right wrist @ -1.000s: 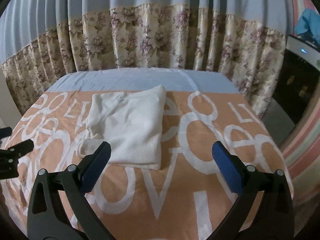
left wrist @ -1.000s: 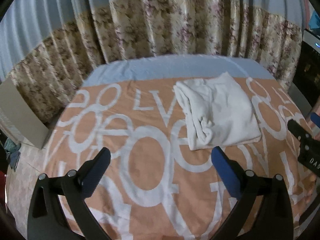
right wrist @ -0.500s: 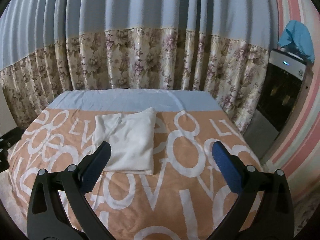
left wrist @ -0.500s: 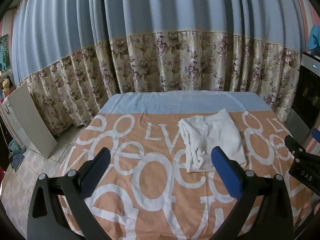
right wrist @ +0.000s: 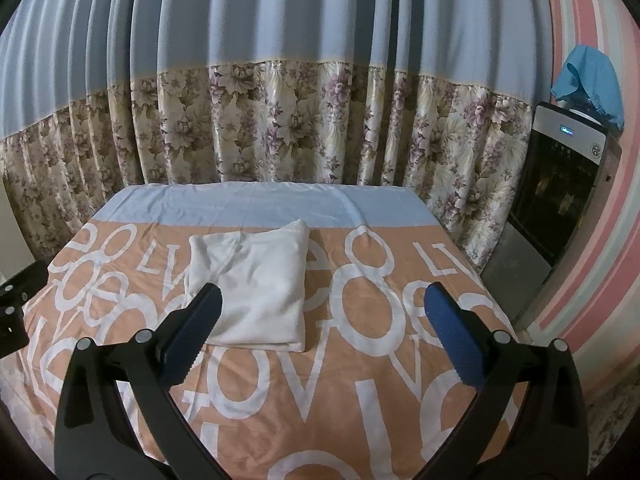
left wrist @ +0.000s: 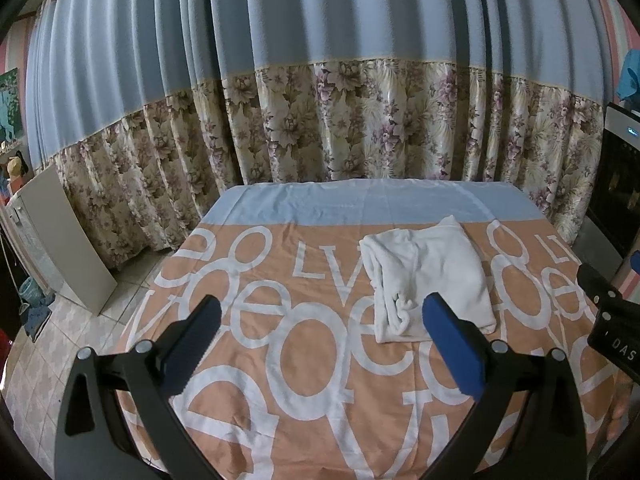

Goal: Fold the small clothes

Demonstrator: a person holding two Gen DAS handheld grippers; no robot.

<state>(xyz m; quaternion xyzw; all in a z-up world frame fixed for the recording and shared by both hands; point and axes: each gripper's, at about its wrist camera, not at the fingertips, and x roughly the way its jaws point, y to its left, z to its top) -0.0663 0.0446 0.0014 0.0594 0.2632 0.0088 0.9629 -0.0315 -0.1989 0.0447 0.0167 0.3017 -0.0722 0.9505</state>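
The white garment [left wrist: 430,276] lay folded into a compact rectangle on the bed [right wrist: 248,400], right of centre in the left view, on the orange lettered cover. The left tool [left wrist: 320,330] stood wide open and held nothing, clear of the cloth. The right tool [right wrist: 320,320] was likewise wide open and empty, its left finger overlapping the garment only in line of sight. Judged from this, the folding step appeared complete; any next move would call for smoothing the bunched left edge or fetching another item. A floral curtain [right wrist: 280,128] hung behind, a water dispenser [right wrist: 560,184] stood at far right. Nothing obstructed access.
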